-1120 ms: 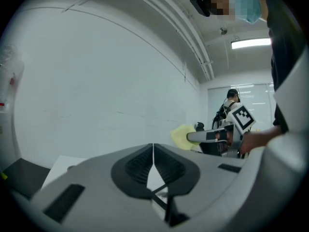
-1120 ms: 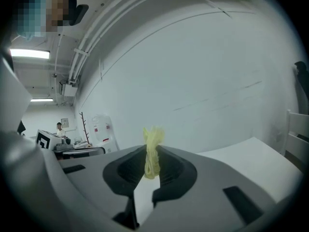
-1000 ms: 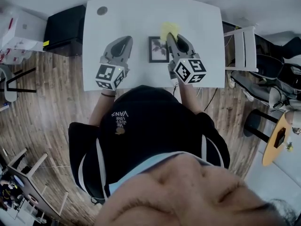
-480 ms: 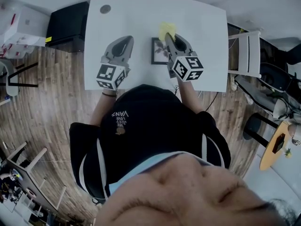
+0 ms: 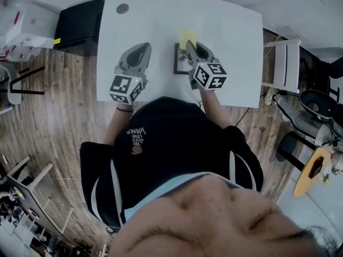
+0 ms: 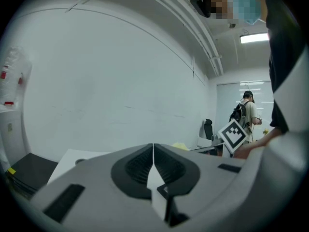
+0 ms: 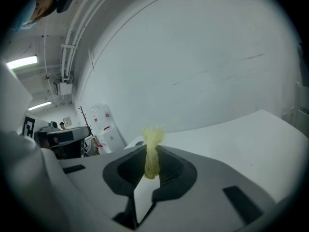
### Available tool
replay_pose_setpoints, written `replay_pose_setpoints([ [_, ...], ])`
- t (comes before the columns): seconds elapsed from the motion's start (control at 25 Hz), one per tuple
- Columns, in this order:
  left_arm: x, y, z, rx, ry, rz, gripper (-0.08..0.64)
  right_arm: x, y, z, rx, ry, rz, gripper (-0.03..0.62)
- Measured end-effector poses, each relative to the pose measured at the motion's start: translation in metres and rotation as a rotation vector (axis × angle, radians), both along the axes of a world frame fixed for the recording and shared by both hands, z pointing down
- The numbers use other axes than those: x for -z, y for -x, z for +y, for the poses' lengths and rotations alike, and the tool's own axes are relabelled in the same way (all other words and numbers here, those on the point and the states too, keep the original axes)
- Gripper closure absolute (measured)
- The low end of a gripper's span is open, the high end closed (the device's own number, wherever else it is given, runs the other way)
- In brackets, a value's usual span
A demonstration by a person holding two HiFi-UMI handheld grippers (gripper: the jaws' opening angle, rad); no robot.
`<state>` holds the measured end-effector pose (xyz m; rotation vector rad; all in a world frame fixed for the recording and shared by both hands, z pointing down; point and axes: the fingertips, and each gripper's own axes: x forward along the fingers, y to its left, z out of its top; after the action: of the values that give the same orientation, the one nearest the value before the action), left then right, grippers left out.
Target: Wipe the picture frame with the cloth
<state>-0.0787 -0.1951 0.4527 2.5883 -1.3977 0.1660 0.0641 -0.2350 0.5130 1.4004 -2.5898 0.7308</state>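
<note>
A small black picture frame (image 5: pixel 180 60) lies flat on the white table (image 5: pixel 155 25), with its right side hidden under my right gripper (image 5: pixel 191 44). That gripper is shut on a yellow cloth (image 5: pixel 187 37), which sticks out at the frame's far right corner. In the right gripper view the cloth (image 7: pixel 151 150) stands pinched between the closed jaws of the right gripper (image 7: pixel 150 164). My left gripper (image 5: pixel 141 49) hovers over bare table left of the frame, apart from it. The left gripper (image 6: pixel 153 149) is shut, with nothing between its jaws. The cloth (image 6: pixel 181 146) peeks out beyond it.
A small dark disc (image 5: pixel 122 8) sits at the table's far left corner. A black cabinet (image 5: pixel 77 25) stands left of the table and a white chair (image 5: pixel 284 63) at its right. White boxes (image 5: pixel 27 28) lie further left on the wooden floor.
My right gripper has shifted a little left with the cloth and now covers the frame's right side. The left gripper has stayed where it was.
</note>
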Motion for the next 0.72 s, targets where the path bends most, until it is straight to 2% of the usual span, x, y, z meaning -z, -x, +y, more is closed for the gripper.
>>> replay_pose_setpoints([
  [0.72, -0.014, 0.002, 0.007, 0.028, 0.039, -0.011, 0.541, -0.083, 0.008, 0.005, 0.036, 0.178, 0.072, 0.546],
])
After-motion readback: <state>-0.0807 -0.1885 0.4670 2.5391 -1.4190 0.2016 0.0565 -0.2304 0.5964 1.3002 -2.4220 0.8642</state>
